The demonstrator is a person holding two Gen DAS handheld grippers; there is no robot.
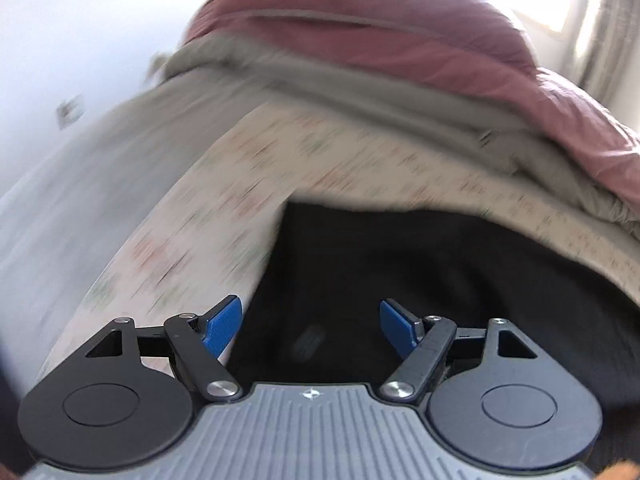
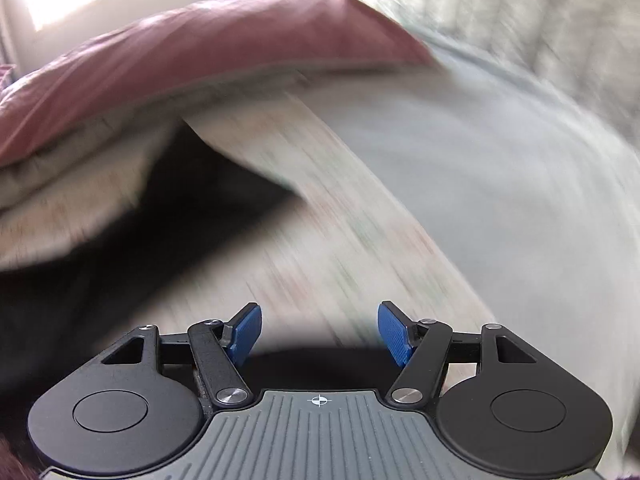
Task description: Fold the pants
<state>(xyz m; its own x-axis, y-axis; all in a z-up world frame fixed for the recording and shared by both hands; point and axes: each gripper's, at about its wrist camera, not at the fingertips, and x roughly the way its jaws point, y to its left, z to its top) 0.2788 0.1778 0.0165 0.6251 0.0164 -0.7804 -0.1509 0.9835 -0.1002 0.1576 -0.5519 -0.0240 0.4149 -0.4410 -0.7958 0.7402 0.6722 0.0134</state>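
Note:
Black pants [image 1: 420, 280] lie flat on a patterned cream bedsheet [image 1: 224, 200]. In the left wrist view they fill the lower middle and right, and my left gripper [image 1: 311, 326] hangs above them, open, with nothing between its blue pads [image 1: 222, 326]. In the right wrist view the black pants [image 2: 100, 248] lie to the left. My right gripper [image 2: 319, 330] stands open over the sheet [image 2: 340, 240], beside the pants' edge, and holds nothing. Both views are blurred by motion.
A pink duvet [image 1: 400, 28] and a grey blanket [image 1: 360, 92] are bunched along the far side of the bed. The pink duvet [image 2: 180, 48] also lies at the upper left of the right wrist view. A pale wall [image 1: 72, 40] stands at left.

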